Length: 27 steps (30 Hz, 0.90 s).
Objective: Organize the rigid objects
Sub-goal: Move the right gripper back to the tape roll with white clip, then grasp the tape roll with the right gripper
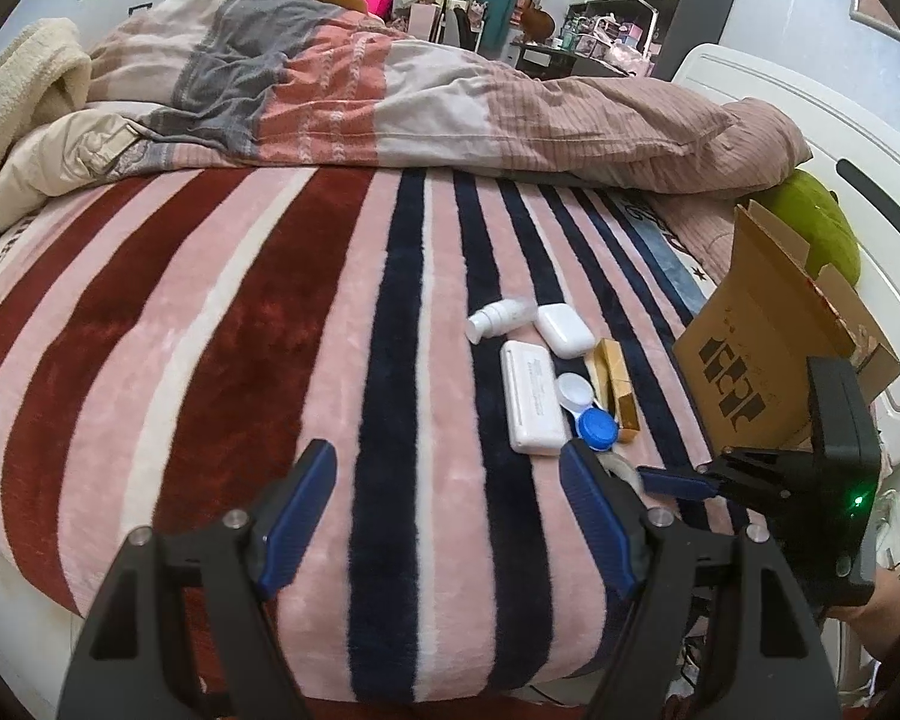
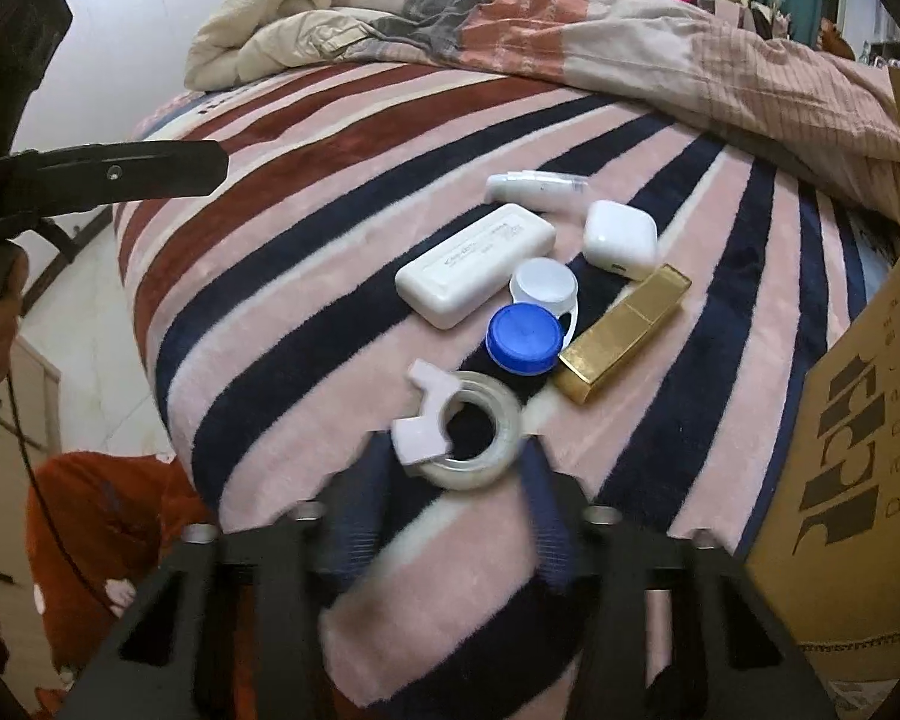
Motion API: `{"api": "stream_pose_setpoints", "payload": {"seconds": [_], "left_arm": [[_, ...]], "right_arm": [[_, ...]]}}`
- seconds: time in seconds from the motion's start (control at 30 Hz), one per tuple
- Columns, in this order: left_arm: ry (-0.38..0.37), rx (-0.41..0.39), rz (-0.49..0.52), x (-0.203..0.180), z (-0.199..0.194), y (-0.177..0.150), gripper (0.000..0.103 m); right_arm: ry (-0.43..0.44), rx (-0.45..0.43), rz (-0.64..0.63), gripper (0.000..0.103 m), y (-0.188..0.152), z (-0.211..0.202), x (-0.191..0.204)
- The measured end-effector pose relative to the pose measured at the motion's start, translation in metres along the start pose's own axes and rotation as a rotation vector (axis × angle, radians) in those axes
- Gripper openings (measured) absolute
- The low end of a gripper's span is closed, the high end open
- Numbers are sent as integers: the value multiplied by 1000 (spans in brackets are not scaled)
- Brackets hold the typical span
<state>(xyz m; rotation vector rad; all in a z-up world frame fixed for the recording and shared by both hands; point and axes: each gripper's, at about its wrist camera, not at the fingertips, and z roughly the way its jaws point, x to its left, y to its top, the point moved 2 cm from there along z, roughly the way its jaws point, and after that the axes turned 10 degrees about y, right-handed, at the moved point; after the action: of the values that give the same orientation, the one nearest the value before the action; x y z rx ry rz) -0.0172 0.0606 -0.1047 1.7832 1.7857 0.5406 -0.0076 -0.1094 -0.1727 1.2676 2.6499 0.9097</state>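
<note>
We are bringing the right hand-held gripper (image 2: 450, 480) down over the tape roll (image 2: 468, 441), its blue fingers (image 2: 543, 516) partly drawn in and sitting on either side of the ring; both are blurred in the right wrist view, so we cannot tell whether the pads are pressing on the roll or only bracketing it. In our judgement the roll is going to be light and stiff enough to take a squeeze across its outer wall, though its clear glossy surface may be slippery, and the pale pink tab (image 2: 423, 414) sticking out on its left side could snag, so we are favouring a pinch across the ring's width, clear of that tab. The roll is lying flat on the striped blanket (image 2: 270, 276) near the bed's edge, just in front of the blue-and-white lens case (image 2: 525, 345) and near the gold box (image 2: 624, 333). Beyond them we are seeing the white rectangular case (image 2: 474, 264), the white earbud case (image 2: 621, 237) and a small white bottle (image 2: 534, 186), all close together. The cardboard box (image 2: 852, 450) is standing at the right, probably where these things belong. Our left hand-held gripper (image 1: 450, 510) is hanging spread and empty above the blanket, well to the left of the cluster.
</note>
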Motion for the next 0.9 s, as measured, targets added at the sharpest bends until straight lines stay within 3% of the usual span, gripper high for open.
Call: {"api": "stream_pose_setpoints", "payload": {"seconds": [0.07,0.2,0.23,0.3,0.37,0.7,0.9], "left_arm": [[5,1,6,-3,-2,-1,74],[9,0,12,-9,-9,-4,74],[14,0,14,-10,-12,-4,74],[24,-1,19,-12,-15,-5,74],[34,-1,21,-12,-18,-7,74],[46,11,4,-8,-20,-11,74],[-31,35,24,-27,-20,-7,74]], "right_arm": [[8,-4,-8,6,1,0,1],[8,-7,-12,6,0,1,2],[10,-2,-10,8,0,2,1],[13,-11,5,22,1,5,-2],[29,-35,7,43,4,7,-4],[15,-66,-29,40,15,17,3],[110,-113,-72,40,20,-8,22]]}}
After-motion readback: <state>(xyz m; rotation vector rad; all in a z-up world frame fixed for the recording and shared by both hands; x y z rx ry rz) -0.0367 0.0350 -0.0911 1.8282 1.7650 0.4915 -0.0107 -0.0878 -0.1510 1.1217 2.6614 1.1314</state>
